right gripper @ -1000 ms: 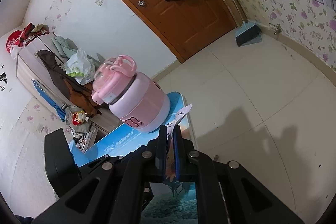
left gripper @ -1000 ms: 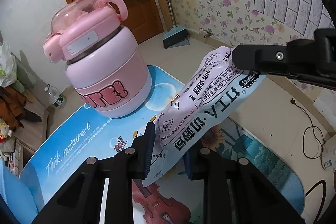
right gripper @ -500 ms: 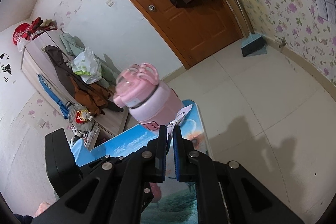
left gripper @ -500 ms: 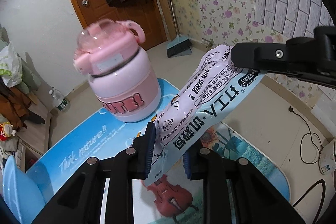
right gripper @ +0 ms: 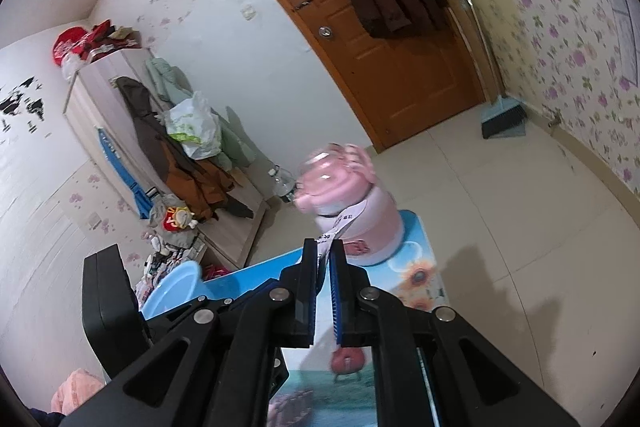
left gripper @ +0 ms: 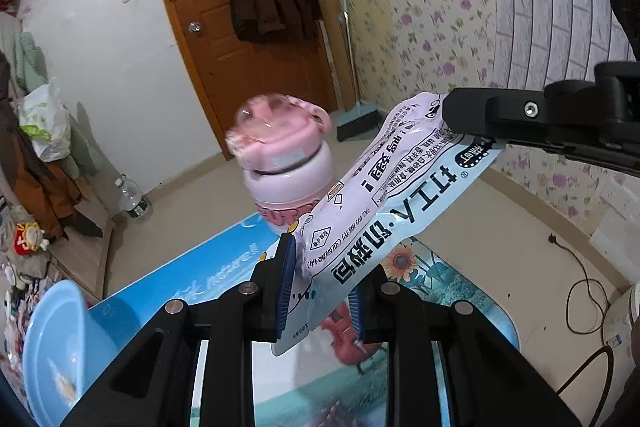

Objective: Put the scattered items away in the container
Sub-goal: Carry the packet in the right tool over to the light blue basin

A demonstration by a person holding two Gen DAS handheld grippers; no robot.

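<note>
1. At the far left the blue basin (left gripper: 60,351) is sitting by the table (left gripper: 192,279) edge, presumably the container.
2. The left gripper (left gripper: 320,283) is clamping the snack packet (left gripper: 384,211) at its near end.
3. The right gripper (right gripper: 323,287) is pinching the packet's far edge, holding it above the table beside the pink jug (left gripper: 284,163).
4. Carrying step, I reckon; next they are needing to swing left over the basin and let go.

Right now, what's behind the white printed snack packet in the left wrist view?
The white printed snack packet, pinched by the left gripper and right gripper, partly covers the pink lidded jug on the blue picture-printed table. The jug's lower right side is covered.
</note>
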